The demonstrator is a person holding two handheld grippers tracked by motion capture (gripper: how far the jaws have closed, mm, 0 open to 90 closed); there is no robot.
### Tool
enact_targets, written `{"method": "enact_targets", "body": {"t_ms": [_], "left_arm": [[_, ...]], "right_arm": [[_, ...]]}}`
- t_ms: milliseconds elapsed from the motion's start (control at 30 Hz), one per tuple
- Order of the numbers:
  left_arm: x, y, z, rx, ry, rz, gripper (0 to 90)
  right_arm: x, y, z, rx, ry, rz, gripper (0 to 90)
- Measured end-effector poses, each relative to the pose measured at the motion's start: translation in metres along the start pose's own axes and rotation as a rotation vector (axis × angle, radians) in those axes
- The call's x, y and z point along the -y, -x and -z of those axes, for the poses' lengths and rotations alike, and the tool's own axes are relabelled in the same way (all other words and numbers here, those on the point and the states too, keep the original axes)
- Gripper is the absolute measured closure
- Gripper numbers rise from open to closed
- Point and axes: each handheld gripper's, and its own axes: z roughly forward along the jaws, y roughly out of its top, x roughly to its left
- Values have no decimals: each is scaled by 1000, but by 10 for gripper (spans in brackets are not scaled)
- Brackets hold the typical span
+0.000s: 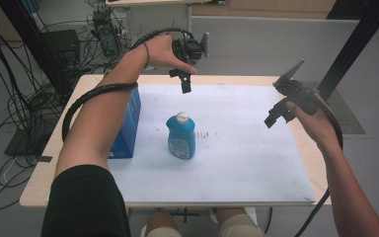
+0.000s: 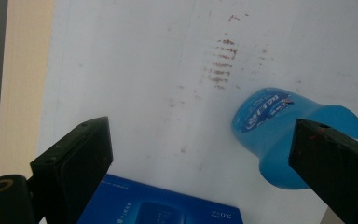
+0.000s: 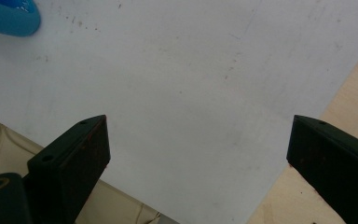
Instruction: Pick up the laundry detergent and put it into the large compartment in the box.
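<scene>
White mat (image 1: pixel 246 163) on a wooden table (image 1: pixel 39 190), grey floor (image 1: pixel 256 44) beyond, blue bottle (image 1: pixel 181 136) below the wide-open left gripper (image 1: pixel 183 81), right gripper (image 1: pixel 276 114) also wide open above bare mat.

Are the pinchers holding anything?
No. The left gripper and right gripper are open and empty, above the blue bottle.

Soft even light; slight blur

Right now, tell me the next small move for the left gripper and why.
Probably lower the left gripper toward the blue bottle. Its jaws stand wide open above the white mat, holding nothing, and the bottle stands upright just nearer the person, beside the blue box.
</scene>
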Motion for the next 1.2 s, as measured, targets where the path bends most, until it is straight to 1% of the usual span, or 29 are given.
{"method": "enact_targets", "body": {"t_ms": [267,500,700,833,900,933,1033,1200], "left_arm": [[3,0,2,0,7,0,67],[8,-3,4,7,25,8,68],[8,-2,4,10,25,1,68],[9,-2,5,17,25,4,69],[8,-1,6,16,21,-4,69],[8,0,7,17,21,-2,69],[9,2,9,22,29,-6,69],[10,9,12,15,29,-23,68]], "right_arm": [[-1,-2,-1,2,-4,-1,61],[-1,-4,1,9,-5,-2,62],[-1,-4,1,11,-4,-3,61],[-1,-6,1,13,-1,0,61],[-1,-6,1,14,-1,-2,61],[-1,-7,1,14,0,-3,61],[-1,-7,1,15,1,-2,61],[1,-6,3,15,2,-6,61]]}}
